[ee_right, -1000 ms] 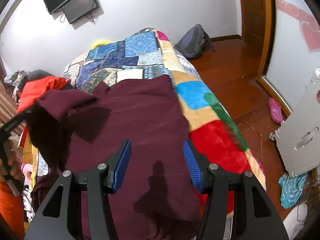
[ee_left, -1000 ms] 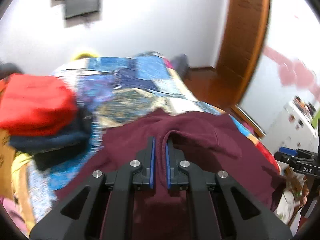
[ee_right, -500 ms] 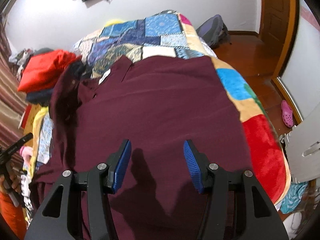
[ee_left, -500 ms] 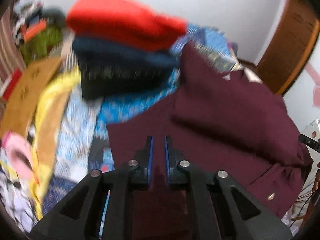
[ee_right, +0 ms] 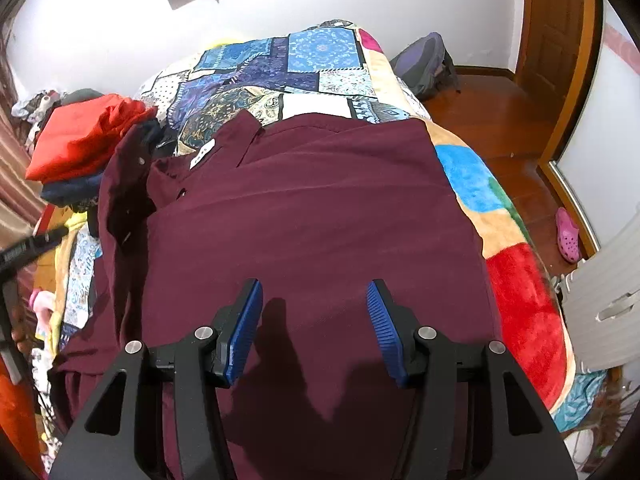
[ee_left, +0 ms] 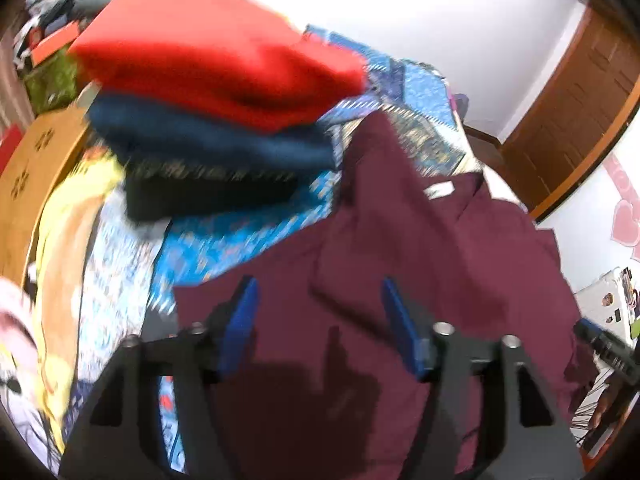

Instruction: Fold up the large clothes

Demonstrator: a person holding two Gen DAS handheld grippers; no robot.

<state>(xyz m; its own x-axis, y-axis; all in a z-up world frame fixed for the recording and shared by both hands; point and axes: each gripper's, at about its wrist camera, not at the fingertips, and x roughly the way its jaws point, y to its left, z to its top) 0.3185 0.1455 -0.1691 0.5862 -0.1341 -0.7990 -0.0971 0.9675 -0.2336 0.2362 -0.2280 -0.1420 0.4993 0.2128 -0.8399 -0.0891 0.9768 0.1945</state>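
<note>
A large maroon button shirt (ee_right: 312, 216) lies spread on the patchwork bed, collar and white label toward the far end, its left side folded inward. It also shows in the left wrist view (ee_left: 420, 264). My left gripper (ee_left: 320, 300) is open and empty, just above the shirt's left part. My right gripper (ee_right: 315, 304) is open and empty above the shirt's near middle.
A stack of folded clothes, red on top (ee_left: 216, 68) (ee_right: 84, 140), sits on the bed left of the shirt. The patchwork quilt (ee_right: 280, 72) extends beyond. A backpack (ee_right: 424, 64), a wooden door (ee_right: 556, 40) and a pink shoe (ee_right: 568, 236) are right of the bed.
My left gripper laid the shirt's left side down, swung left toward the clothes stack and opened, letting go of the cloth. The right gripper stayed open and moved slightly forward.
</note>
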